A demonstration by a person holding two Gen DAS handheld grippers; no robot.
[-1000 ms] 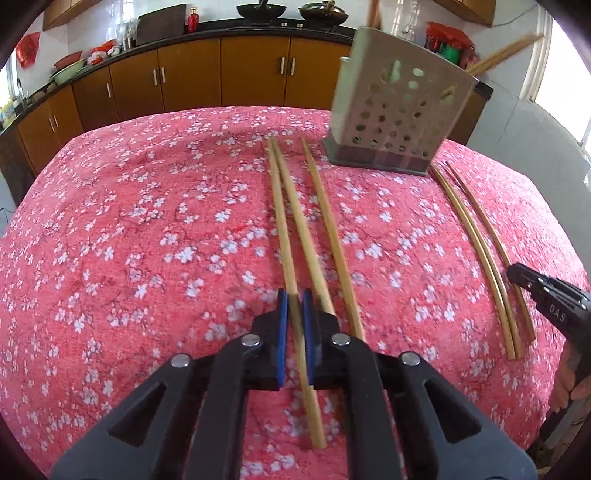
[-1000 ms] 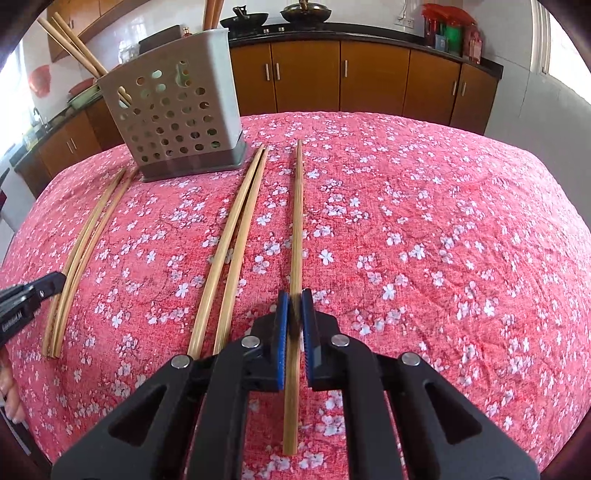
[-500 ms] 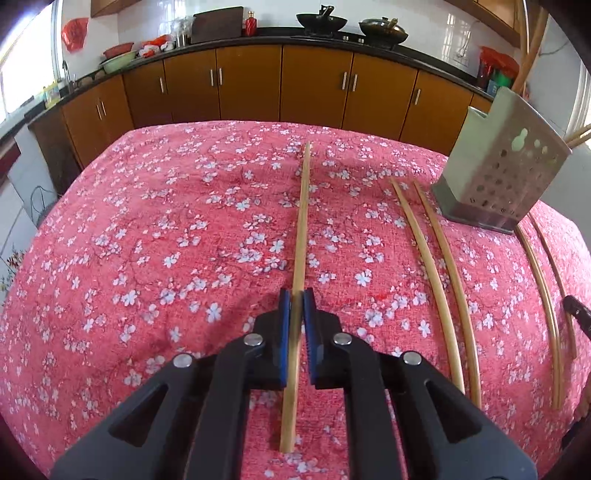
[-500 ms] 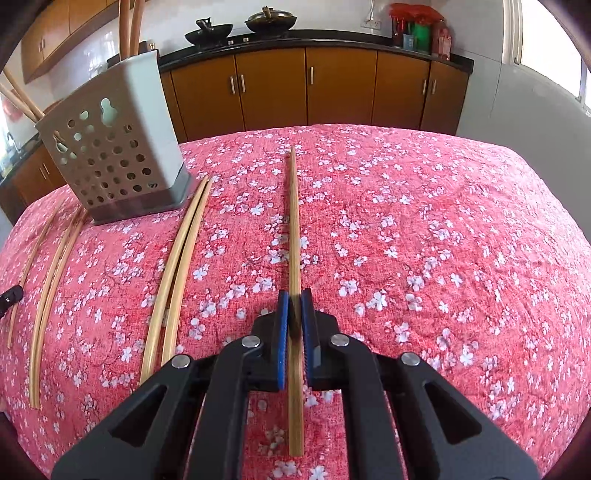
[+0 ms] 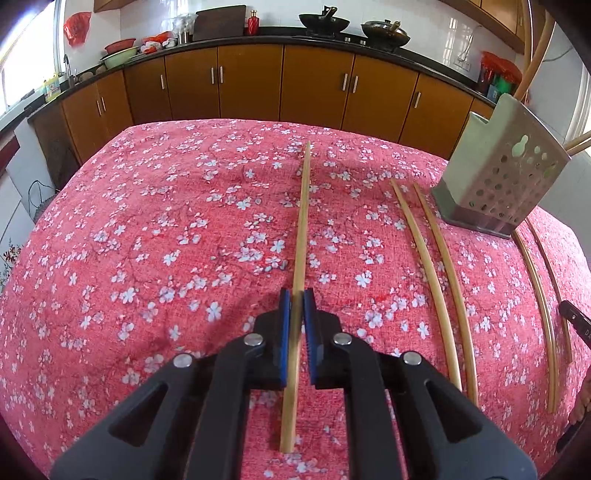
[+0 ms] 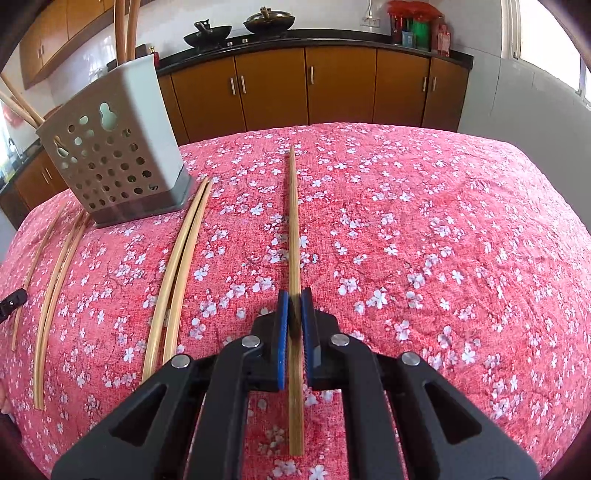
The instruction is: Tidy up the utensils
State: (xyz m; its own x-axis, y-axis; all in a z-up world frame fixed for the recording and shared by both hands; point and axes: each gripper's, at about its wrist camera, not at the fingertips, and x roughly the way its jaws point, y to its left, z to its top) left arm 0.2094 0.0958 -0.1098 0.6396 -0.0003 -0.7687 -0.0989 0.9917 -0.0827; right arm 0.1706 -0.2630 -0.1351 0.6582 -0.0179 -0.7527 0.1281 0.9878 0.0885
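On the floral tablecloth [image 5: 155, 229], each of my grippers, left [image 5: 296, 306] and right [image 6: 294, 306], clamps a chopstick [image 5: 302, 221] [image 6: 293, 221] pointing straight ahead; the holder [image 6: 110, 155] stands nearer my right.

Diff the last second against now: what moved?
Left gripper carried the left chopstick leftward, away from the two neighbours left lying on the cloth; the holder slid to the view's right edge. Right gripper stays shut on the right chopstick.

Ahead of the gripper, brown cabinets [image 5: 314, 85] are lining the far wall, two dark woks [image 5: 324, 23] are sitting on the counter, and what looks like a red bottle [image 5: 252, 27] is standing left of them.
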